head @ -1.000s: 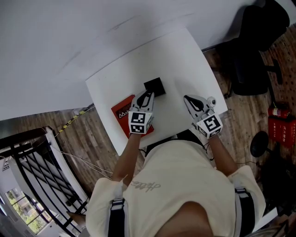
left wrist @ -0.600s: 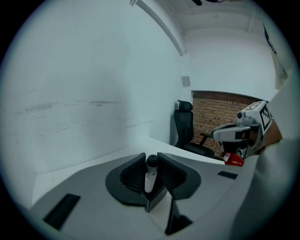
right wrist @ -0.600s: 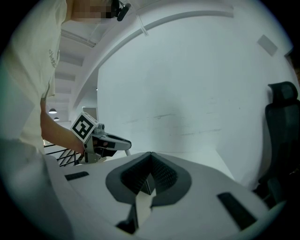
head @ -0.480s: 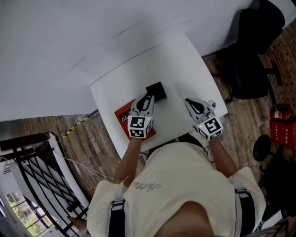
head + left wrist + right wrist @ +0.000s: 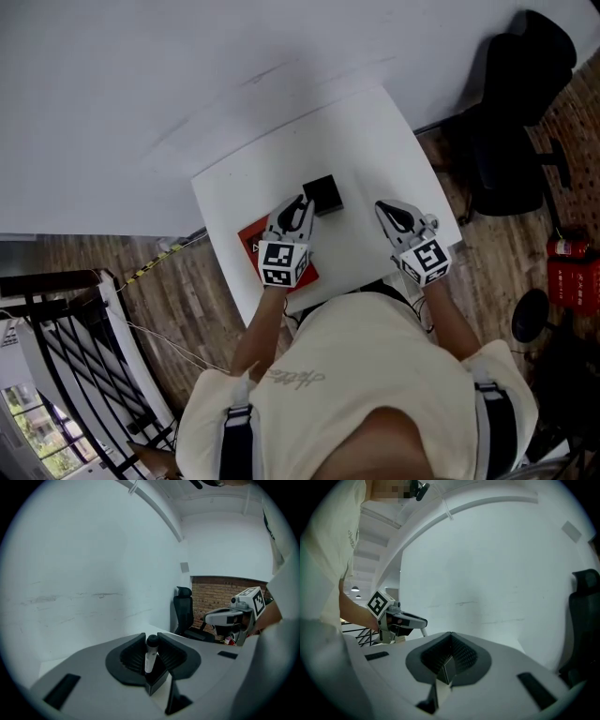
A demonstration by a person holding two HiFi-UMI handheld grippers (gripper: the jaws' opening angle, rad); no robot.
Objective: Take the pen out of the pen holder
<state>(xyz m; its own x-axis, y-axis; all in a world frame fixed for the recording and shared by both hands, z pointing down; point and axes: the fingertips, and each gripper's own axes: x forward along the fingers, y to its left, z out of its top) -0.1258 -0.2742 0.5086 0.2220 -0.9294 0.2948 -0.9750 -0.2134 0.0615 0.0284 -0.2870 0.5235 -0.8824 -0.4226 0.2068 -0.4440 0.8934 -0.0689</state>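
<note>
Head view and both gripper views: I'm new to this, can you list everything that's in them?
table: one, white, centre, against the wall
holder: one, black, mid-table
pen: one, white with black cap, upright over the holder
book: one, red, table's left edge
chair: one, black, right of table
extinguisher: one, red, floor, far right
railing: one, black, lower left
left gripper: one, grey, shut on the pen
right gripper: one, grey, shut, empty, over table's right
person: one, cream shirt, bottom

Black-capped white pen [image 5: 149,658], black pen holder [image 5: 322,194]
</note>
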